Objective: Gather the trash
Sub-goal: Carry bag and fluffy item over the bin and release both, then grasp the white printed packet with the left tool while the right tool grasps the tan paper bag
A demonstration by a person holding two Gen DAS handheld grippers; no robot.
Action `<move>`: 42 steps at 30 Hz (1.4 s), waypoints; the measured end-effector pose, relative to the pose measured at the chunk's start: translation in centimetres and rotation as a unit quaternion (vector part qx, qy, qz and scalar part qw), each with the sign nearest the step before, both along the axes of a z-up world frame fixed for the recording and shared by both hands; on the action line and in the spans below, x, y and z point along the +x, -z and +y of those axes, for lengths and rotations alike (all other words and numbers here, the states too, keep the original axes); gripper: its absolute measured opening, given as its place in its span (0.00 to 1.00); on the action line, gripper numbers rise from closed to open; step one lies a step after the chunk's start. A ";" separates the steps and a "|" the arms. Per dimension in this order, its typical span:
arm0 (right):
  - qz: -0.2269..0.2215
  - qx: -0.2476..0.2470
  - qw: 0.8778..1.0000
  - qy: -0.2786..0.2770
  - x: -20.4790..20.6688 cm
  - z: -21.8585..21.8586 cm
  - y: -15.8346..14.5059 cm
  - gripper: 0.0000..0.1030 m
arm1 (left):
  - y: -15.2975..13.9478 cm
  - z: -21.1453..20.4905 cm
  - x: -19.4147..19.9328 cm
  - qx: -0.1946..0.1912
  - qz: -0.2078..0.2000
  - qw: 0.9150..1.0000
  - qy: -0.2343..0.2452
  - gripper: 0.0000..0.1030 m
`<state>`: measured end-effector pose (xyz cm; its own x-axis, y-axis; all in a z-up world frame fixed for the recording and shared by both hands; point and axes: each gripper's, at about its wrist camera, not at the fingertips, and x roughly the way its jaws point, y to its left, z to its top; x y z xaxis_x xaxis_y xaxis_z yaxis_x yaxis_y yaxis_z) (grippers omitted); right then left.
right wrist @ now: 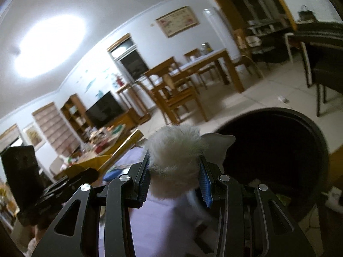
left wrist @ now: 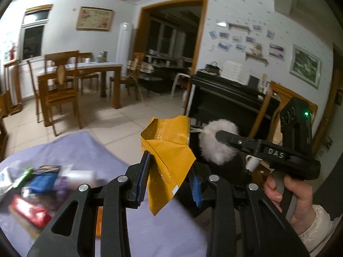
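Left wrist view: left gripper [left wrist: 169, 171] clenched on a crumpled yellow wrapper [left wrist: 169, 150], lifted above the lavender-covered bench [left wrist: 90, 150], with blurred packets [left wrist: 34, 184] still lying at left; right gripper [left wrist: 216, 137] alongside, carrying a white fluffy ball [left wrist: 218, 141].

Right wrist view: right gripper [right wrist: 174, 175] clamped on the fluffy ball [right wrist: 173, 152], just beside the dark round bin [right wrist: 276, 150].

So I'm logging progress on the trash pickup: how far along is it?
Midway, apparently. In hand: the left gripper holds a yellow wrapper, and the right gripper a white fluffy ball beside the black bin. Neither is dropped yet. Left: blurred packets on the purple cloth. The bin's contents can't be seen.
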<state>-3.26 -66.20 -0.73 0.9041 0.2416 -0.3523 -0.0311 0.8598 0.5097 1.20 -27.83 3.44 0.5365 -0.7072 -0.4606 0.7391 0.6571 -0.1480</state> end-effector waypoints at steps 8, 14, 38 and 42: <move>0.018 0.030 0.999 0.036 -1.3 -5.8 3.5 0.38 | 2.1 -5.5 0.1 0.028 0.010 0.999 0.038 0.33; 0.030 0.046 0.997 0.046 -1.1 -8.1 5.7 0.38 | 3.5 -7.1 0.4 0.046 0.018 0.998 0.046 0.33; 0.042 0.037 0.996 0.075 -1.5 -5.9 5.2 0.70 | 3.3 -8.9 -0.3 0.076 0.019 0.996 0.035 0.71; 0.035 0.025 0.997 0.068 -1.8 -4.3 4.0 0.75 | 2.3 -7.0 -0.8 0.069 0.015 0.997 0.024 0.72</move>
